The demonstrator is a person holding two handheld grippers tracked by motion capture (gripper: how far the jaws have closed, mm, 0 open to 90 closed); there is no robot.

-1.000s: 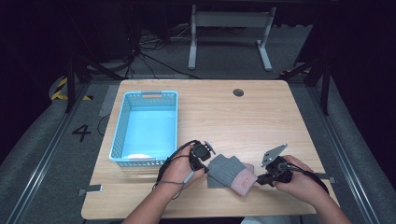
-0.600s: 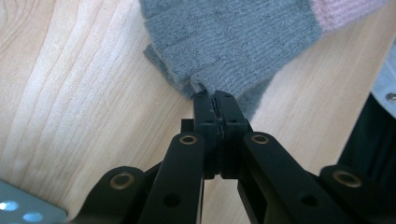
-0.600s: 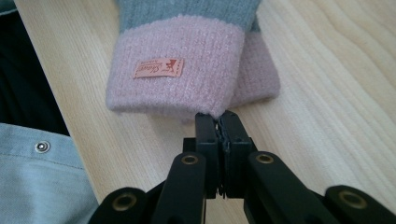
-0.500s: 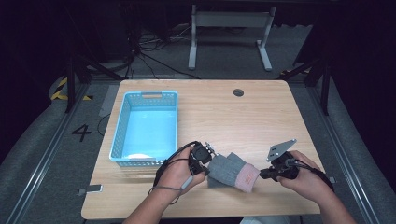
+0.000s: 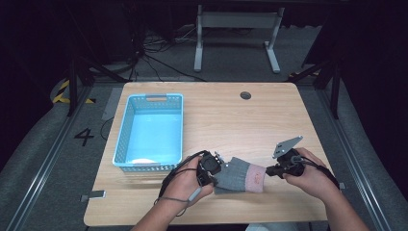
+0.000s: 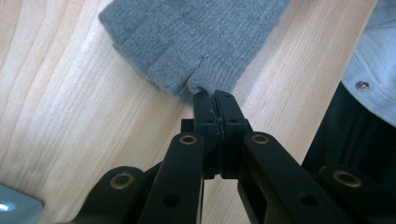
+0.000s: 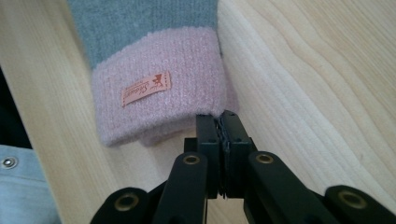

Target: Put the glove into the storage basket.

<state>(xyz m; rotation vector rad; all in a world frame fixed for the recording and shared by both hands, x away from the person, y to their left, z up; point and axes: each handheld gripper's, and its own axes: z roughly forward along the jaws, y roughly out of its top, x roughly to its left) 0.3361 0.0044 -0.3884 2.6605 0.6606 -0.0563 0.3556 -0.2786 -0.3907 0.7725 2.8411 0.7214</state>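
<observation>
A grey knitted sock (image 5: 236, 174) with a pink cuff (image 5: 258, 179) lies stretched across the front of the wooden table (image 5: 226, 115). My left gripper (image 5: 219, 173) is shut on the sock's grey end (image 6: 196, 42), with the fabric pinched at the tips (image 6: 214, 95). My right gripper (image 5: 268, 172) is shut on the edge of the pink cuff (image 7: 154, 107), which carries a small sewn label (image 7: 145, 88); its jaws meet at the cuff's hem (image 7: 218, 119). The sock (image 7: 144, 32) spans the gap between the two grippers.
A light blue plastic basket (image 5: 124, 139) stands at the table's left with something small and white (image 5: 139, 161) at its near end. A round cable hole (image 5: 245, 95) sits near the far edge. The person's clothing (image 6: 373, 70) is close behind the front edge.
The two hands have drawn apart a little, the right one toward the right. The sock, bunched before, now lies pulled out straighter between the grippers.
</observation>
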